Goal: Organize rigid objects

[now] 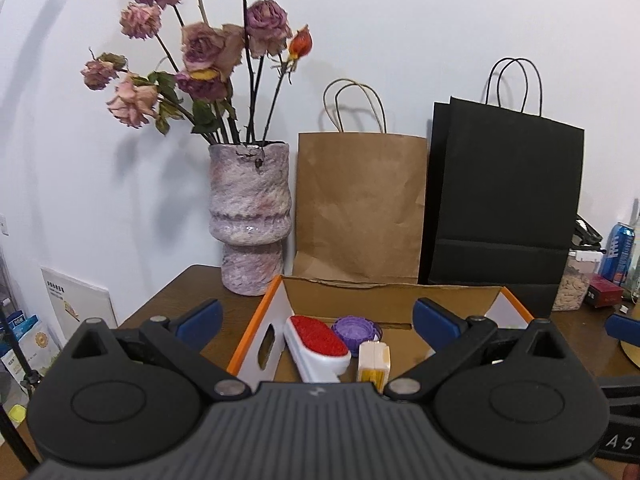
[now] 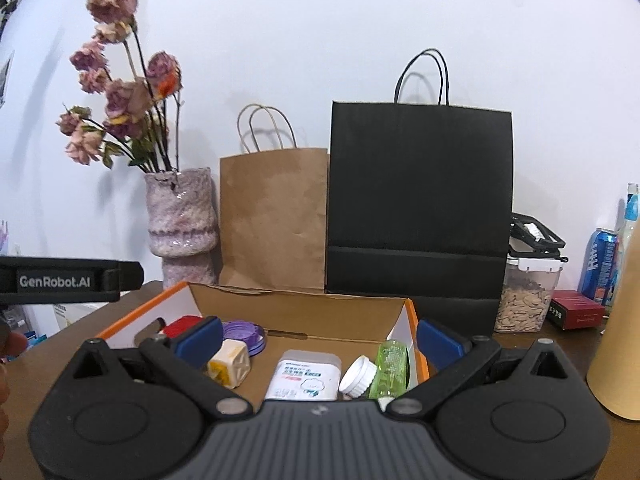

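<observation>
Right wrist view shows the right gripper (image 2: pixel 318 338) spread wide and empty, poised over the open cardboard box with orange rim (image 2: pixel 412 308) at the near edge of the brown wooden table (image 2: pixel 560 344). Inside lie a white rectangular wipes pack (image 2: pixel 303 376), a white ribbed cap (image 2: pixel 358 375), a green translucent bottle (image 2: pixel 390 368), a cream-and-yellow cube (image 2: pixel 229 363) and a purple ridged lid (image 2: pixel 242 332). The left gripper (image 1: pixel 318 320), equally wide and empty, hangs above a red-and-white lint brush (image 1: pixel 318 346). Farther back stand a mottled pink ceramic vase (image 2: pixel 180 220), a brown paper bag (image 2: pixel 276 216) and a black paper bag (image 2: pixel 420 200). Reaching deep could catch a finger on the box wall and shove it toward the vase.
</observation>
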The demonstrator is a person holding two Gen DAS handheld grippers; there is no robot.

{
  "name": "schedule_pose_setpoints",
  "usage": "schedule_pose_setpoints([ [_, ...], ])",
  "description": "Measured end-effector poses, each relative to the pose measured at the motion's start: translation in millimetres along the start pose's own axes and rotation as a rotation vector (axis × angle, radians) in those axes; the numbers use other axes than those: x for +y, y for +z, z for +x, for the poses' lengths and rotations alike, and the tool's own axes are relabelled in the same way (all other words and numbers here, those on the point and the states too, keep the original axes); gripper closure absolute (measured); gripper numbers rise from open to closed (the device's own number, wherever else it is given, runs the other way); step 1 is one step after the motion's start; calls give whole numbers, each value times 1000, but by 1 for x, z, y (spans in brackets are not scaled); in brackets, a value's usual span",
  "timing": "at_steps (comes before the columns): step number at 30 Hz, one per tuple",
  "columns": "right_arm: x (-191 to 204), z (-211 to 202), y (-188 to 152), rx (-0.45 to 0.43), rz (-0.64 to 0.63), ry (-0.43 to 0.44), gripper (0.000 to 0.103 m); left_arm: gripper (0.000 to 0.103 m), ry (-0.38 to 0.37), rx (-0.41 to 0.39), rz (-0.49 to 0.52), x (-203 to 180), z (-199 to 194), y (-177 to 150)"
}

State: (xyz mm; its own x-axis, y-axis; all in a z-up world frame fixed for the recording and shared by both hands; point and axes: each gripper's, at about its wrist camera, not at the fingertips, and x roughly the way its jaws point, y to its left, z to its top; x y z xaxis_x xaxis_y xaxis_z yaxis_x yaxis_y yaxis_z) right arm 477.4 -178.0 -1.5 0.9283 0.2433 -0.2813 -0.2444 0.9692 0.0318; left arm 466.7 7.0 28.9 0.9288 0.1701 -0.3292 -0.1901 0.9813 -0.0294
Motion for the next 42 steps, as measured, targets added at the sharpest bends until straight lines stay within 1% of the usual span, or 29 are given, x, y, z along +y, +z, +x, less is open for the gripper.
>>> schedule_pose_setpoints([
  [5, 5, -35, 0, -19, 3, 3, 0, 0, -6, 0, 4, 6, -30, -6],
  [10, 16, -77, 0, -47, -12, 8, 0, 0, -14, -11, 15, 12, -71, -12],
  [15, 26, -130, -2, -81, -5, 18, 0, 0, -19, -32, 23, 22, -128, -20],
  [22, 44, -206, -14, -82, -6, 27, 0, 0, -24, -58, 57, 32, -211, -35],
  [30, 65, -288, -31, -94, -20, 25, 0, 0, -23, -51, 66, 38, -285, -59],
  [35, 75, -331, -41, -111, -29, 27, 0, 0, -18, -50, 76, 41, -321, -76],
  [38, 79, -348, -48, -113, -29, 29, 0, 0, -11, -50, 82, 43, -336, -83],
  [42, 83, -362, -55, -107, -31, 33, 0, 0, -9, -44, 80, 47, -351, -93],
])
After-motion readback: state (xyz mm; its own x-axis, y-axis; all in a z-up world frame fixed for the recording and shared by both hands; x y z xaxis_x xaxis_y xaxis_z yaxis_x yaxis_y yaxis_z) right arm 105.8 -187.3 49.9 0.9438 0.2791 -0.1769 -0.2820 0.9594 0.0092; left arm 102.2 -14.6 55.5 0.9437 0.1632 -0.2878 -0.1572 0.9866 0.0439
